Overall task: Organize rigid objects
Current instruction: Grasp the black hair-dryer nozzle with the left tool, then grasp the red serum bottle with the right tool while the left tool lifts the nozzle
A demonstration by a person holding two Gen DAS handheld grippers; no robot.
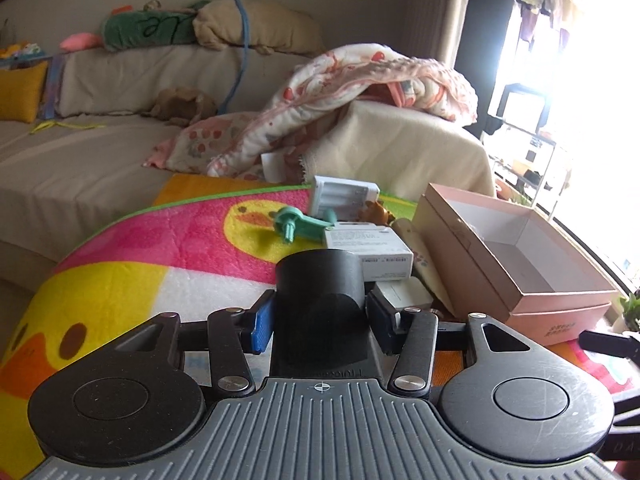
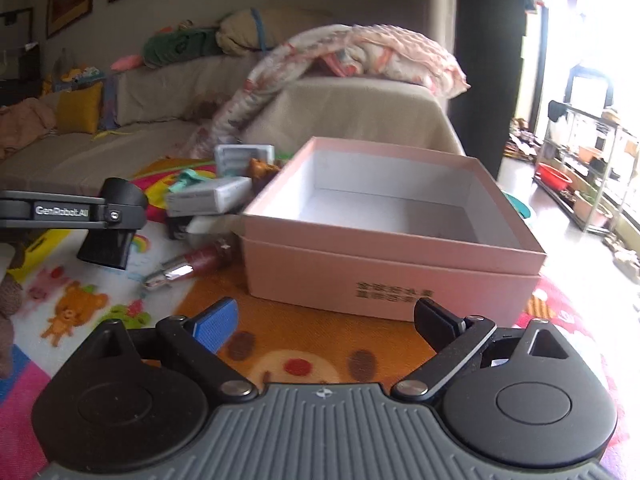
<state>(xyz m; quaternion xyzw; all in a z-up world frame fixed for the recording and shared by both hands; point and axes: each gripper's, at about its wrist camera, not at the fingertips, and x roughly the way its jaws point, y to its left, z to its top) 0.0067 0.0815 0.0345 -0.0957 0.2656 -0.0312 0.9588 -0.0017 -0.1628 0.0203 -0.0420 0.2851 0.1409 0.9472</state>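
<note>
Left tongs [image 1: 320, 320], nearest the lens, clamped on a matte black cylinder [image 1: 320, 276]; pads press both flanks. Pick-up step looks done; next move likely calls for a carry toward 2 o'clock, into the empty pink cardboard box [image 1: 516, 252]. Right tongs [image 2: 326, 320] gape wide, holding nothing, box [image 2: 392, 240] at 12 o'clock.

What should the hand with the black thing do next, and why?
Probably carry it sideways toward the open pink box and lower it inside. The left tool is shut on the black cylinder-shaped object, lifted clear of the colourful mat. The box looks empty and stands just beside it, and the right tool is open and holds nothing.
</note>
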